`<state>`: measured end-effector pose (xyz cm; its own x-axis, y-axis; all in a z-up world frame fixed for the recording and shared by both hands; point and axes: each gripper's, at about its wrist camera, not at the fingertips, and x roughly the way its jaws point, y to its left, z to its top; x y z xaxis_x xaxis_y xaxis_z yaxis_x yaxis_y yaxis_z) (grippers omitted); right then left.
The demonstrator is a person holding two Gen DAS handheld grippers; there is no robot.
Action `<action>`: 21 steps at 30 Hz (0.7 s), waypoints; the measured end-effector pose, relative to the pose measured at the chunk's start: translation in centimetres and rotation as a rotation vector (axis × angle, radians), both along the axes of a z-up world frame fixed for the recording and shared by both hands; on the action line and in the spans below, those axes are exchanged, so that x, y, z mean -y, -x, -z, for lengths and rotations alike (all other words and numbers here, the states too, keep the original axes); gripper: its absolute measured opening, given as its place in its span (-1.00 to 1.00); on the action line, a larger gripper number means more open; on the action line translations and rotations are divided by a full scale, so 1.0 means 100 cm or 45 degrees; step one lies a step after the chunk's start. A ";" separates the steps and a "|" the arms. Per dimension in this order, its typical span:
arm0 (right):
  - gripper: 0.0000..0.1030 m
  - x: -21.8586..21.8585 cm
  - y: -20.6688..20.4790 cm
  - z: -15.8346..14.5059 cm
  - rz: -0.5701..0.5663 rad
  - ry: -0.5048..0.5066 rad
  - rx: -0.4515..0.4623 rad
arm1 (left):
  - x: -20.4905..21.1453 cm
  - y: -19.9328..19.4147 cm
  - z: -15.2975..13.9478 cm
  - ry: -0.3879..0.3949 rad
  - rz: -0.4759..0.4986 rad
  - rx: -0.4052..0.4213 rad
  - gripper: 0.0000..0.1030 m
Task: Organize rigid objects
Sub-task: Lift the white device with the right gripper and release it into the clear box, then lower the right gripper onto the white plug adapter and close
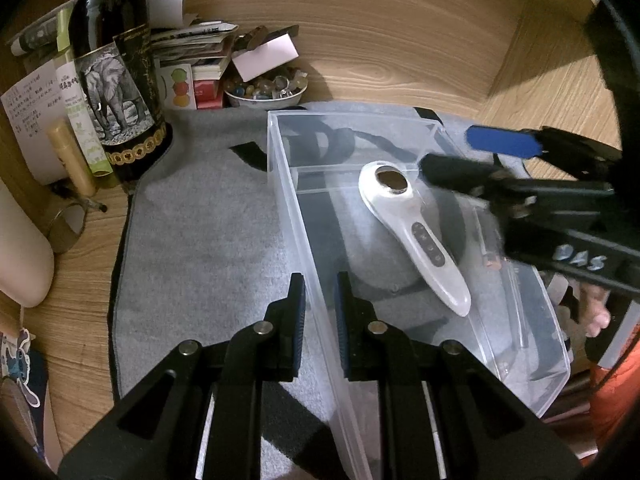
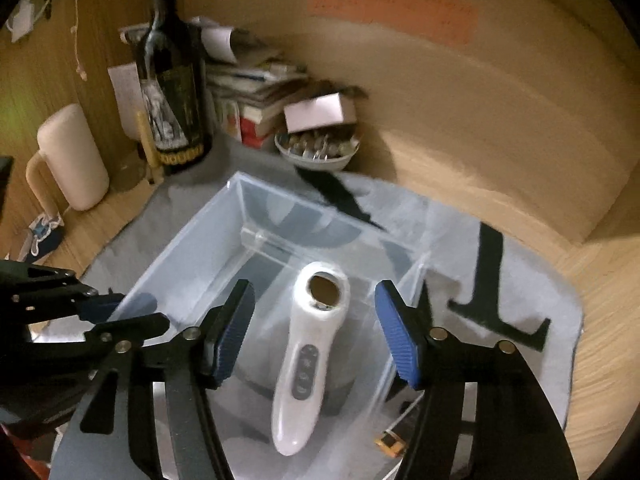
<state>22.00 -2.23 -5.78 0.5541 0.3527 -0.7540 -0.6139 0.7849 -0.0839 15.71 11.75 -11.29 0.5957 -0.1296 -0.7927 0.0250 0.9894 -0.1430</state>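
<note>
A pale wood-grain desk surface (image 1: 400,40) is filling the frame's top, with coloured paper notes (image 2: 392,4) hanging on the wooden back wall (image 2: 500,92).

We see a clear, glossy plastic bin (image 1: 288,184) on a matt grey felt-like cloth mat (image 1: 208,216) over grained wood desk (image 1: 400,40). Inside lies a smooth, shiny white plastic handheld device (image 2: 308,356) with a dull metal disc. The dark glass bottle (image 1: 116,60) gleams; its paper label looks matt. Ribbed blue pads (image 2: 396,336) line black fingers.
</note>
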 end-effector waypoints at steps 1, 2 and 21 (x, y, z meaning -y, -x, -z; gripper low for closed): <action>0.16 0.003 0.001 -0.003 0.005 -0.008 0.007 | 0.000 0.000 0.000 0.000 -0.001 -0.001 -0.72; 0.18 0.008 0.003 -0.007 0.016 -0.025 0.021 | 0.000 -0.001 0.000 -0.001 -0.001 -0.002 -0.72; 0.42 0.124 0.038 -0.016 0.371 0.003 0.163 | 0.000 -0.002 0.001 -0.010 -0.011 -0.011 -0.72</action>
